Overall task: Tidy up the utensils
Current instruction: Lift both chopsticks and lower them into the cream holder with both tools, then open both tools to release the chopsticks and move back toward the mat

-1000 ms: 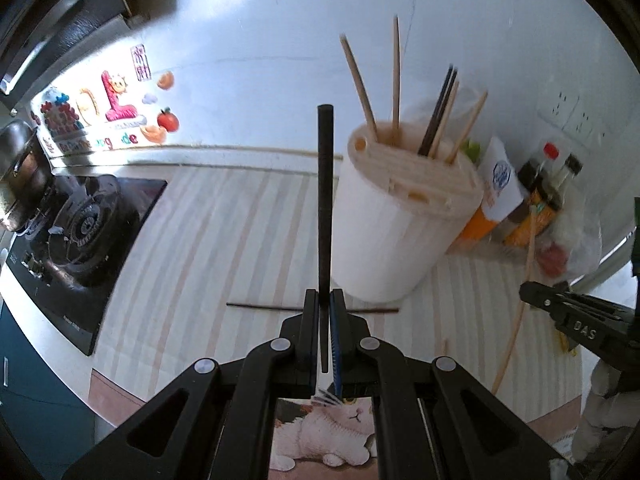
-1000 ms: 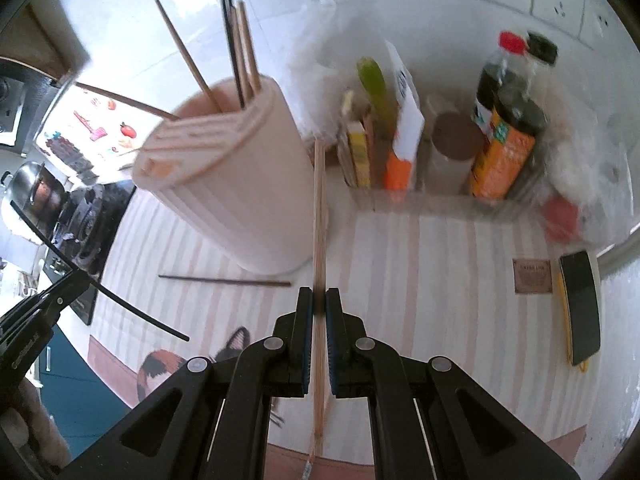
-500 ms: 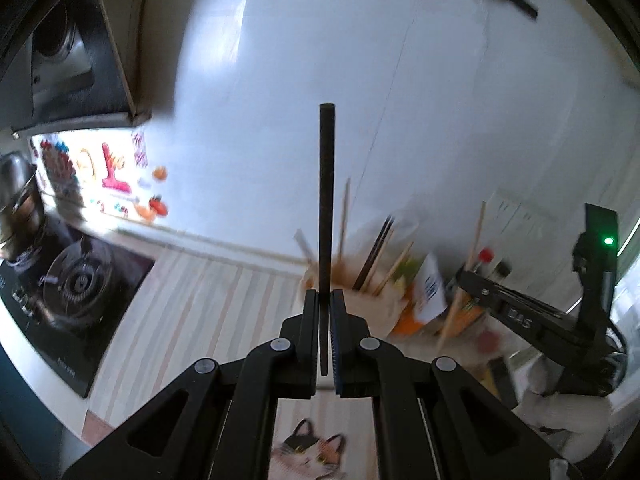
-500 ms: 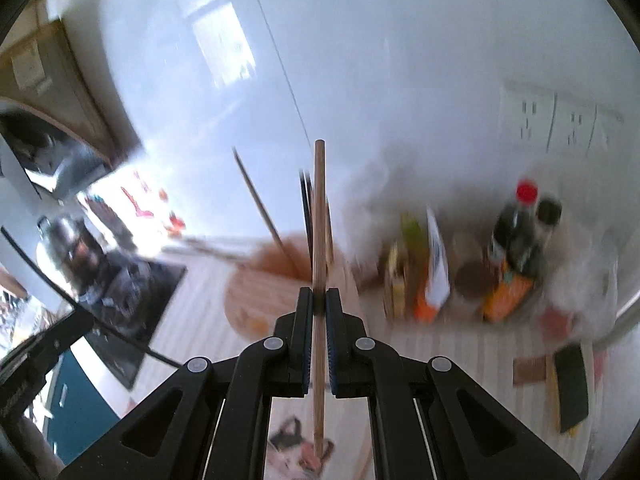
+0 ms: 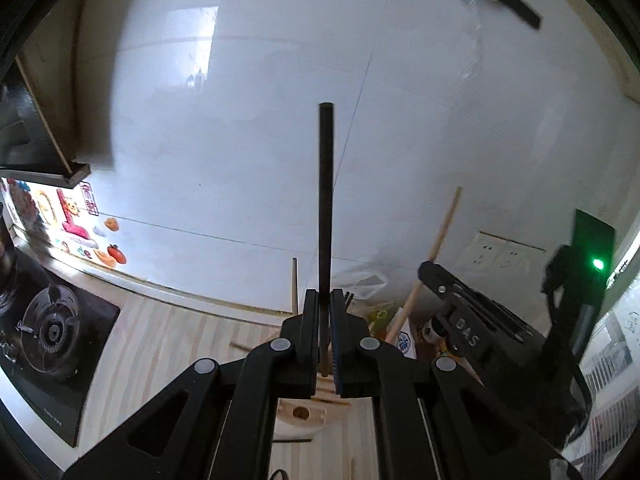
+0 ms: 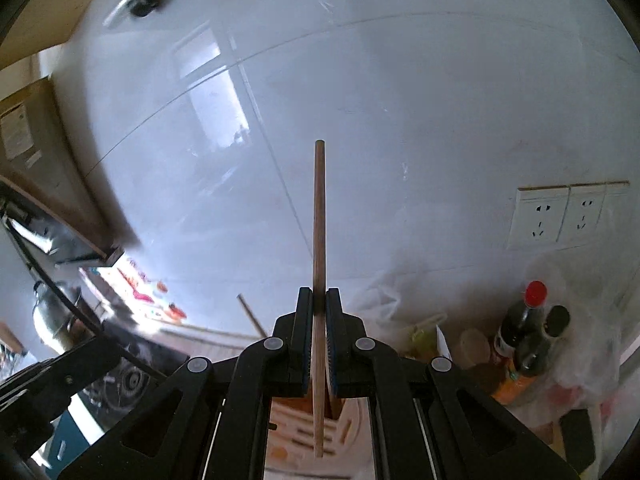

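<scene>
Both grippers are up high, facing white wall tile with plenty of open air ahead of each stick. The left gripper (image 5: 325, 300) is clenched on a black chopstick (image 5: 325, 200), which runs straight up the left view, long axis in line with the fingers, blunt top end free against the wall. Its lower end stops just under the pads. The right gripper (image 6: 319, 300) is clamped on a wooden chopstick (image 6: 319, 220), also standing lengthwise up its view, leaning a touch, with the lower end hanging well past the jaws over the holder (image 6: 304, 432).

In the left view the right gripper (image 5: 460, 312) sits close on the right side, its wooden stick angling up and rightward beside it. So that flank is tight, while the left side is open down to the striped counter (image 5: 160, 340) and stove (image 5: 52, 328).

The holder (image 5: 300, 412) is mostly hidden behind the black fingers in both views; only slices of its slotted top show. A few stick tips poke out beside the jaws, too few to count. One dark stick (image 5: 292, 440) lies flat on the counter, half cut off by the gripper. The bottles (image 6: 524, 332) at right are soft and partly wrapped in plastic. The stove side of the right view is blurred.
</scene>
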Motion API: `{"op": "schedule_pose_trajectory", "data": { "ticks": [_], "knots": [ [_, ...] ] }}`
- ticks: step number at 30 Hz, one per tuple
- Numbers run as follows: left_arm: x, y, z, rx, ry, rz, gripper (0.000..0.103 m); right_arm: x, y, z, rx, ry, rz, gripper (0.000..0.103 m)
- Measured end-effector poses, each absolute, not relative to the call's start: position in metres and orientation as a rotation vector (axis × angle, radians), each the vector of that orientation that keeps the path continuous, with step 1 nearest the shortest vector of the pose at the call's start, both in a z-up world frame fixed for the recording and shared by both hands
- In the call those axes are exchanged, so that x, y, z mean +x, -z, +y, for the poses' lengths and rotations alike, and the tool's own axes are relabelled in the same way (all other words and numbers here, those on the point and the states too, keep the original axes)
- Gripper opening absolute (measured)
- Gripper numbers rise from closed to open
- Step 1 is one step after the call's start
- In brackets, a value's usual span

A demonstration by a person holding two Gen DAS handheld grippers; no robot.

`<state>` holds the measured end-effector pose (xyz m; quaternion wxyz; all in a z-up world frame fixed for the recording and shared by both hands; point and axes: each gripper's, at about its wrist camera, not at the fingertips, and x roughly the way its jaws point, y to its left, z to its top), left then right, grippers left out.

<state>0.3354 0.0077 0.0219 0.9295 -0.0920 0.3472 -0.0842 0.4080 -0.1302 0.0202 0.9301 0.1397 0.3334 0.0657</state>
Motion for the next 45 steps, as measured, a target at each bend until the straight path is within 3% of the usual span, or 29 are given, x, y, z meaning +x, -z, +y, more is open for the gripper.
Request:
{"op": "schedule_pose_trajectory", "data": {
  "ticks": [15,24,26,28,29,30,31,35,37,41,45],
  "knots": [
    [0.390,0.038,0.002,-0.202,0.186,0.868,0.003,0.435,0.030,-0.148,0.415,-0.051,0.596,0.006],
    [0.384,0.048,-0.002,-0.275,0.268,0.975,0.006,0.437,0.053,-0.137,0.386,-0.095,0.689,0.007],
    [0.379,0.041,0.001,-0.290,0.275,0.989,0.012,0.438,0.055,-0.136,0.392,-0.126,0.730,0.007],
    [0.370,0.029,0.004,-0.266,0.258,0.960,0.036,0.431,0.052,-0.140,0.397,-0.149,0.749,0.017],
    [0.362,0.022,0.008,-0.267,0.254,0.930,0.064,0.426,0.049,-0.144,0.400,-0.153,0.751,0.034],
    [0.355,0.015,0.012,-0.270,0.246,0.902,0.084,0.419,0.045,-0.149,0.405,-0.147,0.752,0.048],
    [0.349,0.011,0.015,-0.268,0.237,0.881,0.093,0.413,0.042,-0.154,0.413,-0.139,0.752,0.051],
    [0.319,0.005,0.030,-0.195,0.148,0.812,0.103,0.381,0.041,-0.180,0.438,-0.088,0.783,0.055],
    [0.308,0.016,0.036,-0.144,0.087,0.798,0.103,0.363,0.051,-0.191,0.448,-0.054,0.836,0.058],
    [0.298,0.071,0.047,-0.061,-0.005,0.884,0.103,0.333,0.088,-0.201,0.448,-0.009,0.946,0.065],
    [0.293,0.145,0.054,0.040,-0.052,1.027,0.103,0.311,0.160,-0.196,0.470,0.007,1.129,0.065]
  ]
}}
